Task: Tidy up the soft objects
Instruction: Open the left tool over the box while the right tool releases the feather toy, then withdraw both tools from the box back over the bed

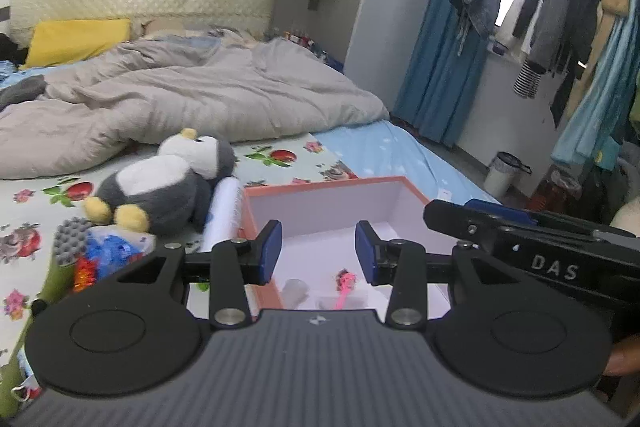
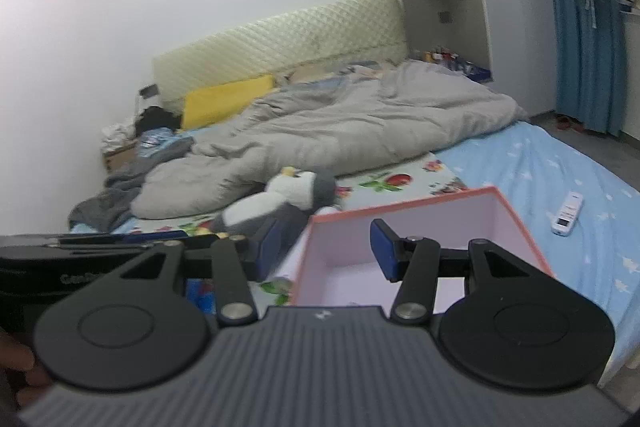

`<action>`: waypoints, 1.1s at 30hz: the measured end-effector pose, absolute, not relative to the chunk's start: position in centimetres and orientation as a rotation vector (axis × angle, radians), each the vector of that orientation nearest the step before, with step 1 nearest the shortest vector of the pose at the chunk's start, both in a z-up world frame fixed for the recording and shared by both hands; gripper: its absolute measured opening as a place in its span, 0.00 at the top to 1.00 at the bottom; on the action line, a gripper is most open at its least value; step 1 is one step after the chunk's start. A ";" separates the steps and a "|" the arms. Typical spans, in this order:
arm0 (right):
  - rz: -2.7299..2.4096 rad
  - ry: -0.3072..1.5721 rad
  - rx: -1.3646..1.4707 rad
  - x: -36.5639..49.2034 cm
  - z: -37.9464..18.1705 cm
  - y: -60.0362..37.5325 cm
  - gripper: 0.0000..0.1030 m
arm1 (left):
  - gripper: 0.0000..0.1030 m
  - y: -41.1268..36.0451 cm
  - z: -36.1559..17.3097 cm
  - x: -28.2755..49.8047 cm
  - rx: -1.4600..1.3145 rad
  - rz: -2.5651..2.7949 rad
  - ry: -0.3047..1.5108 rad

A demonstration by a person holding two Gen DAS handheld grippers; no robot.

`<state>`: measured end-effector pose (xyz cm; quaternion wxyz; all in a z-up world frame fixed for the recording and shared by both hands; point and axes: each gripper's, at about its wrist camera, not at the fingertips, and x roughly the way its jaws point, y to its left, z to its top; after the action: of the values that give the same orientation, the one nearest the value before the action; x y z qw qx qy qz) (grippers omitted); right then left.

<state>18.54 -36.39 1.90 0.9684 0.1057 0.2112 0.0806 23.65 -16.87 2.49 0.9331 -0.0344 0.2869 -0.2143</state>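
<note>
A grey and white penguin plush (image 1: 160, 187) (image 2: 280, 203) lies on the flowered sheet, just left of an open pink box (image 1: 320, 187) (image 2: 400, 207). A small pink item (image 1: 344, 283) and a clear little cup (image 1: 296, 291) lie in the box. My left gripper (image 1: 318, 251) hangs open above the box's inside, with nothing between its blue pads. My right gripper (image 2: 324, 247) is open too and holds nothing. It hangs over the box's left wall, the penguin just beyond its left finger. The right tool's black housing (image 1: 552, 263) shows at the right of the left wrist view.
A white roll (image 1: 224, 215) leans by the box's left wall, and a pile of blue and red toys (image 1: 104, 251) lies further left. A rumpled grey duvet (image 1: 180, 95) and yellow pillow (image 1: 76, 39) fill the bed's far side. A white remote (image 2: 567, 214) lies on the blue sheet.
</note>
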 end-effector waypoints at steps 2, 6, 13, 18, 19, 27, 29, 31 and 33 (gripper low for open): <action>0.176 0.420 0.216 18.1 2.1 -35.5 0.49 | 0.55 -15.7 2.8 22.8 -0.078 -0.417 0.579; 0.225 0.432 0.218 17.4 1.7 -33.8 0.49 | 0.55 -13.3 3.3 21.0 -0.111 -0.384 0.569; 0.298 0.463 0.185 16.4 0.6 -30.7 0.49 | 0.55 -10.4 1.5 18.5 -0.120 -0.338 0.613; 0.322 0.499 0.170 16.1 -0.6 -29.3 0.49 | 0.55 -8.1 -0.6 17.2 -0.132 -0.298 0.647; 0.327 0.505 0.167 16.0 -0.8 -29.0 0.49 | 0.55 -7.5 -1.0 17.1 -0.142 -0.286 0.656; 0.372 0.567 0.142 15.4 -2.5 -26.5 0.49 | 0.55 -4.8 -2.8 16.0 -0.145 -0.215 0.678; 0.382 0.578 0.141 15.2 -2.9 -26.0 0.49 | 0.55 -4.2 -3.2 15.8 -0.142 -0.199 0.684; 0.394 0.588 0.137 15.1 -3.3 -25.4 0.49 | 0.55 -3.6 -3.8 15.5 -0.144 -0.181 0.694; 0.404 0.599 0.132 14.9 -3.8 -24.8 0.49 | 0.55 -3.1 -4.4 15.1 -0.148 -0.170 0.708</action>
<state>14.90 -24.77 -3.76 0.9334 0.0644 0.2927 0.1974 15.08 -3.08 -4.37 0.9317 -0.0723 0.3460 -0.0833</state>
